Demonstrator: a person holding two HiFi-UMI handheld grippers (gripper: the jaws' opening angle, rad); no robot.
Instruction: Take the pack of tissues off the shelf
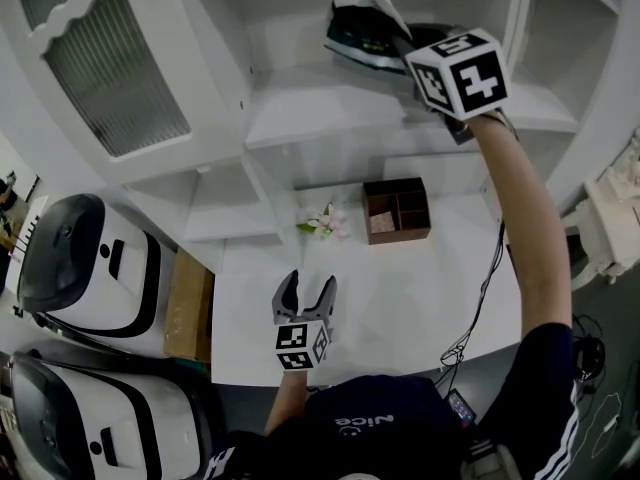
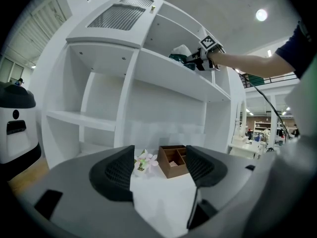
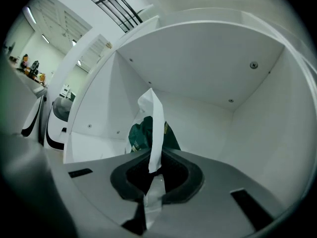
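The dark green pack of tissues (image 1: pixel 358 32) lies on the upper shelf (image 1: pixel 320 108) of a white cabinet, with a white sheet (image 1: pixel 376 4) sticking out of its top. My right gripper (image 1: pixel 407 42) reaches up to it, shut on that white sheet. In the right gripper view the sheet (image 3: pixel 154 123) runs between the pads of the right gripper (image 3: pixel 154 171), and the pack (image 3: pixel 140 135) sits just beyond them. The left gripper view shows the pack (image 2: pixel 177 57) and the right gripper (image 2: pixel 197 61) high up. My left gripper (image 1: pixel 306 296) hangs open and empty over the white table (image 1: pixel 400 298).
A brown wooden divider box (image 1: pixel 396 210) and a small flower (image 1: pixel 324 222) stand at the back of the table. An open cabinet door (image 1: pixel 110 68) juts out upper left. Two white machines (image 1: pixel 80 258) and a cardboard box (image 1: pixel 188 306) stand left. A cable (image 1: pixel 484 288) hangs right.
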